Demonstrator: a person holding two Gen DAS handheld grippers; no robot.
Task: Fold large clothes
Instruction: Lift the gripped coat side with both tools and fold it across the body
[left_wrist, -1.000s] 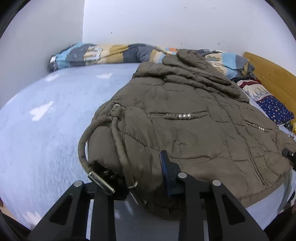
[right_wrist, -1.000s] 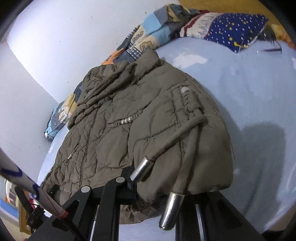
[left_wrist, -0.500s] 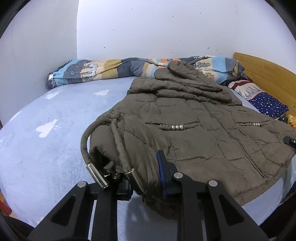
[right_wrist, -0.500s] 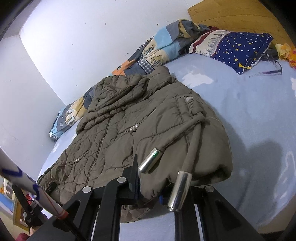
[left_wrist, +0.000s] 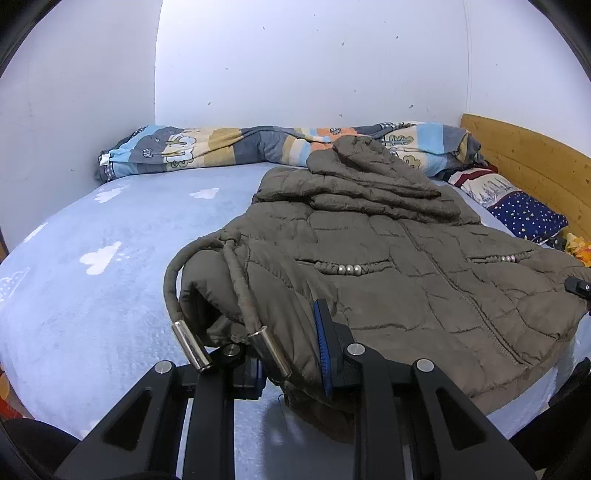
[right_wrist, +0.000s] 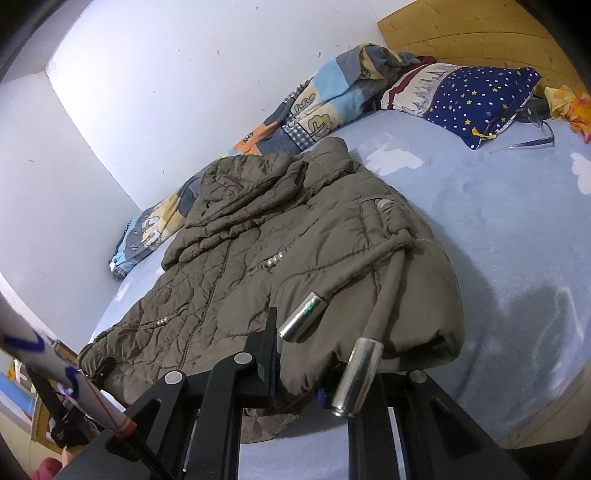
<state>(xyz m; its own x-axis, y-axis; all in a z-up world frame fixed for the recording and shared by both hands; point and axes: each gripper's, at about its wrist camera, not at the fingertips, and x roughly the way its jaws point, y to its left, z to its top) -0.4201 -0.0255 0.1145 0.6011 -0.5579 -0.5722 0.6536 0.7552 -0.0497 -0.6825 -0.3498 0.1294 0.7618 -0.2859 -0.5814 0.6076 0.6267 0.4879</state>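
Jacket hem (left_wrist: 303, 354) lifted; no writing.

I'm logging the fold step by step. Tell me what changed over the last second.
Both grippers, left and right, lifted the jacket hem off the bed, so more wall shows. Both stay clamped on the hem; the quilt and pillow haven't moved.

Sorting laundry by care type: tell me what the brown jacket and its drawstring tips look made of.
Jacket: likely synthetic padded fabric with a matte, faintly sheened shell; quilted stitching and puffy, crinkled panels show it.
Drawstring tips: probably polished metal; silver cylinders with bright reflections.
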